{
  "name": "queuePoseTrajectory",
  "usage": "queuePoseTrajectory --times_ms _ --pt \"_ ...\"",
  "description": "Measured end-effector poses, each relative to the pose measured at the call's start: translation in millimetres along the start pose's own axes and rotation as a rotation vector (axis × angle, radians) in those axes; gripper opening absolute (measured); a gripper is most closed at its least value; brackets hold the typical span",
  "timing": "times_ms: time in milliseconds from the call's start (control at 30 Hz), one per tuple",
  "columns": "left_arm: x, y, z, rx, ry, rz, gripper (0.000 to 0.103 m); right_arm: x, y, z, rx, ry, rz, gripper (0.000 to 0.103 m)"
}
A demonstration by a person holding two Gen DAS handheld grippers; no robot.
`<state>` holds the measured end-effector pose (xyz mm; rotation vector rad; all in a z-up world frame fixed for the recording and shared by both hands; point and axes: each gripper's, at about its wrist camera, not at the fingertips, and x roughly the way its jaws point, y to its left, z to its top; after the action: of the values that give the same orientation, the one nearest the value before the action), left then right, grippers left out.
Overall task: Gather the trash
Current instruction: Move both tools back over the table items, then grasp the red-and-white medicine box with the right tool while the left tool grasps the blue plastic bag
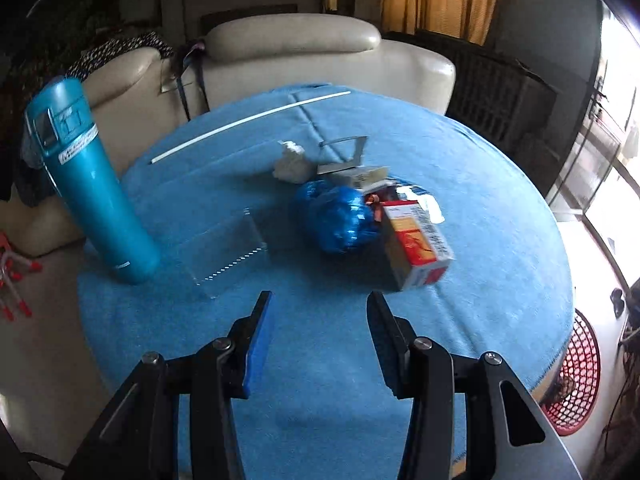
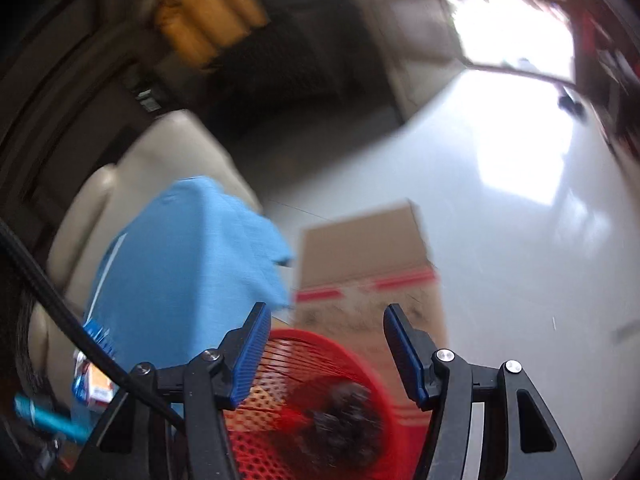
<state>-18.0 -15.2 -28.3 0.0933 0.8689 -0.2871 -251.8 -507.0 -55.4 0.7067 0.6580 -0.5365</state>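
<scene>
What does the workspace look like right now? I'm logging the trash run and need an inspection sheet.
Surface: round table under a blue cloth.
Job's things: blue foil wrapper, orange carton, crumpled tissue; red mesh basket on the floor.
Clutter: teal bottle, clear plastic box, white stick.
Grippers: left hand-held gripper open, empty; right hand-held gripper open above the basket.
Cables: black cable.
Surroundings: beige sofa, cardboard box.

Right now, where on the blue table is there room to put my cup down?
The blue tablecloth is bare at the near edge, by the left gripper, and along the right side past the orange box. The middle is crowded: blue foil wrapper, tissue, clear container, teal bottle.
</scene>
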Motion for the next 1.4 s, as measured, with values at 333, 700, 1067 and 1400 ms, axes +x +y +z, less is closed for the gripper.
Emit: queuePoseTrajectory --times_ms 333,700,1067,1400 --pt "16 50 18 -0.151 0.024 -0.07 0.058 72 249 -67 -0.466 0.27 0.349 0.063" --pt "31 68 51 -0.173 0.055 -0.184 0.066 137 376 -140 -0.691 0.337 0.253 0.069" --pt "97 26 89 -0.2 0.149 -0.247 0.066 126 306 -118 -0.57 0.288 0.228 0.05" --pt "93 14 64 -0.154 0.111 -0.171 0.045 104 261 -105 -0.475 0.266 0.251 0.05"
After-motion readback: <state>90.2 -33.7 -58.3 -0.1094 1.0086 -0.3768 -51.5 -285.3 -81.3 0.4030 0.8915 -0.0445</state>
